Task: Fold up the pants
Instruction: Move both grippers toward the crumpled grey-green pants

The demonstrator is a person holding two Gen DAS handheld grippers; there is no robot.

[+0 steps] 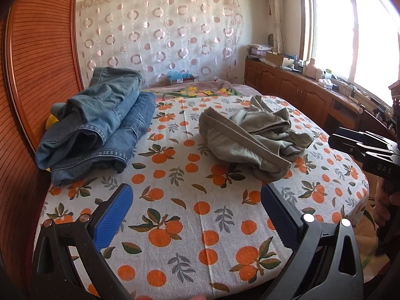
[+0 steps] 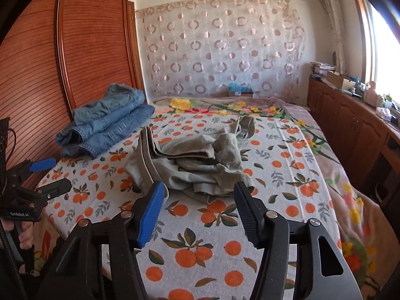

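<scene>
While both my grippers hang short of the cloth, stock stands thus. Item: grey-green pants [image 2: 197,160], crumpled in a heap mid-bed on the orange-print sheet [image 1: 200,225], waistband toward me; unfolded, every fold left to do, by my reckoning. Item: blue jeans [image 1: 100,122], stacked and folded beside the wooden headboard [image 1: 37,75], well apart. Item: left gripper [image 1: 197,215], fingers wide apart, empty. Item: right gripper [image 2: 200,212], fingers apart, nothing between them, heap just beyond. Containers: a small box against the far wall, contents too small to tell.
</scene>
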